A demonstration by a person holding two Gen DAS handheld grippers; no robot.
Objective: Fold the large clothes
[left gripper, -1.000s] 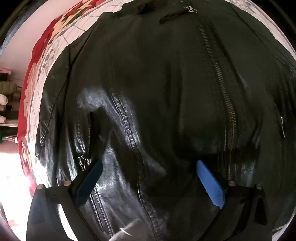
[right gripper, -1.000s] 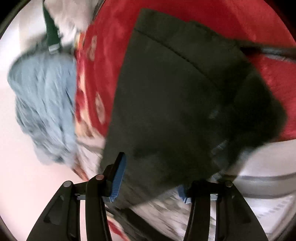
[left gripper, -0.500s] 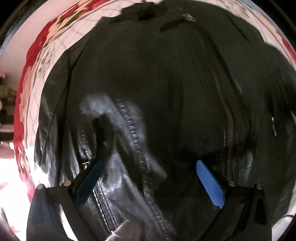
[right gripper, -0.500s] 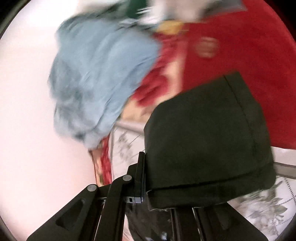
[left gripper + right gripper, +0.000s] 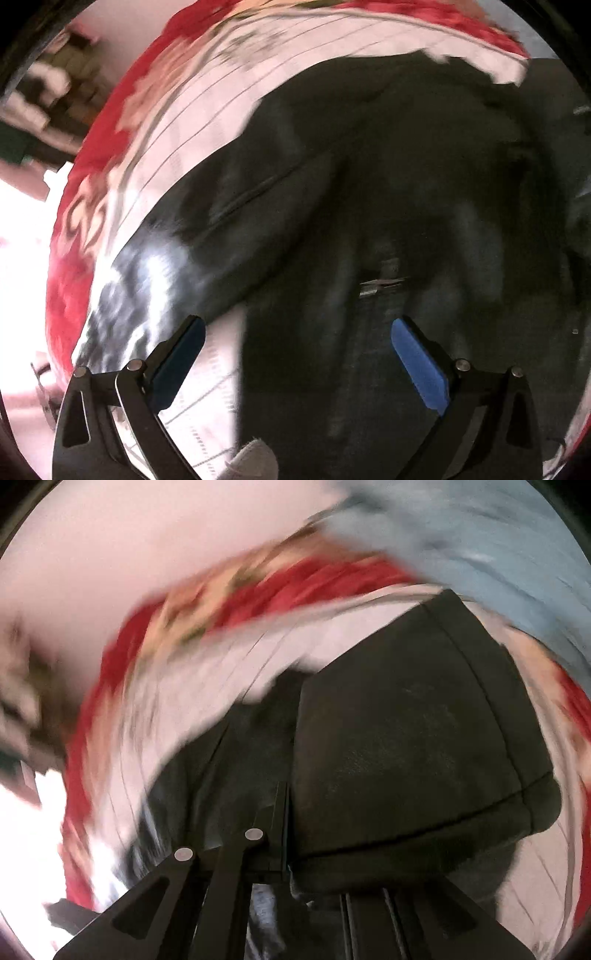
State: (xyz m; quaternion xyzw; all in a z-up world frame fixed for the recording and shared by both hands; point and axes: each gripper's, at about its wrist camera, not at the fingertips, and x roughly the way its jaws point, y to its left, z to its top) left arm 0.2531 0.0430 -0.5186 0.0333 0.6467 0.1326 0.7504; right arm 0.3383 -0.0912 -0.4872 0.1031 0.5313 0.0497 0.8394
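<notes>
The jacket (image 5: pixel 369 206) is glossy black, with a silver zip pull (image 5: pixel 382 286). The bedspread (image 5: pixel 207 110) under it is white with thin grey lines, bordered in red with cream flowers (blurred). The pads (image 5: pixel 419 363) are blue on black fingers. A pale blue cloth (image 5: pixel 498 546) lies beyond.

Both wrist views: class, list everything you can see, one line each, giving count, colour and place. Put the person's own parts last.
Jacket: one, black leather, spread on the bedspread; one dull black flap of it is lifted in the right gripper.
Bedspread: one, white with floral print and red border, under the jacket.
Blue cloth: one, pale blue, bunched at the far edge of the bedspread.
Clutter: blurred, white and olive, beyond the bed; count unclear.
Left gripper: black with blue pads, open over the jacket.
Right gripper: black, shut on the jacket flap.
</notes>
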